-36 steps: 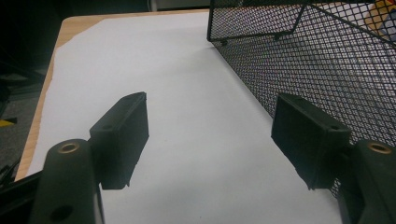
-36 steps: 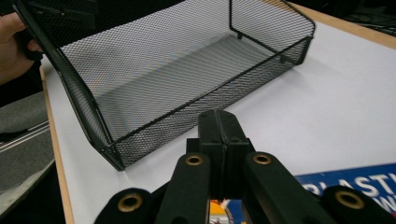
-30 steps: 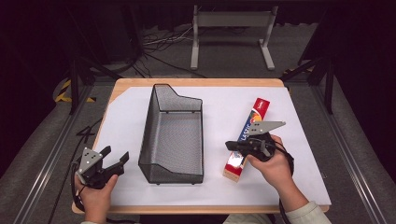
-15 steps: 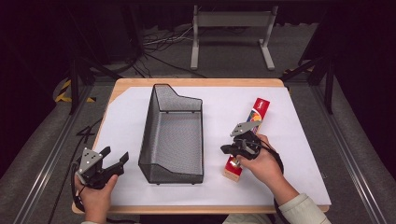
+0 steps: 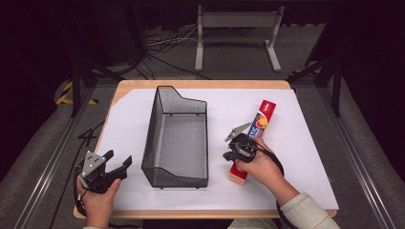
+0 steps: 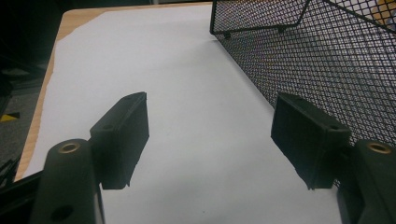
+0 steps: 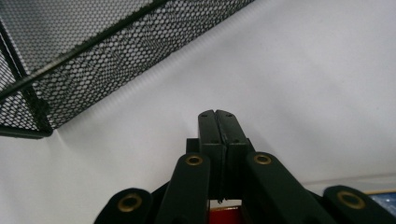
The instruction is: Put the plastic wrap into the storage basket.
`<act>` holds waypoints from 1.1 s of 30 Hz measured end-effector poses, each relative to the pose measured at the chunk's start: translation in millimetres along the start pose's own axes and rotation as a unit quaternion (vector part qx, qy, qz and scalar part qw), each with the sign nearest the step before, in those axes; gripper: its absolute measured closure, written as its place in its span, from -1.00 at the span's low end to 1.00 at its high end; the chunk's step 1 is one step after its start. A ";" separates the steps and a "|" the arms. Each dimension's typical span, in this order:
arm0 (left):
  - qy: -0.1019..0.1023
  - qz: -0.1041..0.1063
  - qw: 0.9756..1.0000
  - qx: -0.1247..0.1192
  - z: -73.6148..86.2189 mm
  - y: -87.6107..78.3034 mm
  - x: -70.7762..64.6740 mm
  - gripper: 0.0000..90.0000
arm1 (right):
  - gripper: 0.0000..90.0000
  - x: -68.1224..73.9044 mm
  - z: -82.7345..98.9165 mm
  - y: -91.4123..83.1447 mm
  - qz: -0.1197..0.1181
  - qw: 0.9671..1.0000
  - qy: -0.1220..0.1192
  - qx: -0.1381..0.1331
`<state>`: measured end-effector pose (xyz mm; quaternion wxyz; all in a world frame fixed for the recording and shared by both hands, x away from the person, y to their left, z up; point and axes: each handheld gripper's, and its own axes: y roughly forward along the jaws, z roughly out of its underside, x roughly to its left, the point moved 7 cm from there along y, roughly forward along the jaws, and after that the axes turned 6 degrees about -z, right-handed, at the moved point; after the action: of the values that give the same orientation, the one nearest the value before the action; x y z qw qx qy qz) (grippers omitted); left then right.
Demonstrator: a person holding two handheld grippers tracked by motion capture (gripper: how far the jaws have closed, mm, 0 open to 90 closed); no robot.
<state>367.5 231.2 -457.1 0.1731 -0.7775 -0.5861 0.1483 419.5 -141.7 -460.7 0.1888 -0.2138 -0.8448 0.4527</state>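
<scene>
A black wire-mesh basket [image 5: 177, 138] stands on the white sheet in the middle of the table; its wall shows in the left gripper view as mesh [image 6: 336, 60] and in the right gripper view as mesh [image 7: 84, 60]. A long red box [image 5: 254, 138] with a colourful print lies to its right. My right gripper [image 5: 230, 151] hovers over the near half of that box, jaws pressed together with nothing between them [image 7: 217, 116]. My left gripper [image 5: 119, 160] rests at the table's near left corner, open and empty [image 6: 210, 135], pointing along the basket's left side.
White paper [image 5: 305, 143] covers the wooden tabletop [image 5: 200, 85]. A metal stand [image 5: 236, 36] and cables lie on the dark floor beyond the far edge. Metal rails run along both sides of the table.
My right gripper has moved left and down along the red box toward the basket's right side. The left gripper has kept still.
</scene>
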 end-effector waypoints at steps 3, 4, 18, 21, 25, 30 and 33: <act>0.001 0.002 1.000 0.003 0.5 0.8 -0.4 -0.37 | 1.00 -1.1 3.7 2.3 -0.001 1.000 0.003 0.013; 0.001 0.002 1.000 0.003 0.7 1.0 -0.5 -0.37 | 1.00 -1.0 4.4 2.4 -0.004 1.000 0.003 0.013; -0.001 0.004 1.000 0.007 0.7 2.1 -1.1 -0.37 | 1.00 1.3 26.7 -16.6 -0.026 0.998 0.017 0.047; -0.002 0.003 1.000 0.007 0.7 2.8 -1.5 -0.37 | 1.00 1.0 34.0 -23.0 -0.029 0.998 0.020 0.053; 0.000 0.003 1.000 0.008 0.9 3.2 -1.7 -0.37 | 1.00 -0.1 41.8 -32.6 -0.032 0.998 0.030 0.053; -0.002 0.003 1.000 0.008 0.9 2.9 -1.4 -0.37 | 1.00 -1.7 47.7 -42.7 -0.039 0.997 0.041 0.047; -0.002 0.003 1.000 0.007 0.9 3.1 -1.1 -0.37 | 1.00 -2.4 49.0 -44.4 -0.041 0.997 0.043 0.041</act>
<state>369.5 229.4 -459.2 0.1773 -0.7776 -0.5831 0.1547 387.9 -198.7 -448.9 0.2521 -0.1905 -0.8246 0.4692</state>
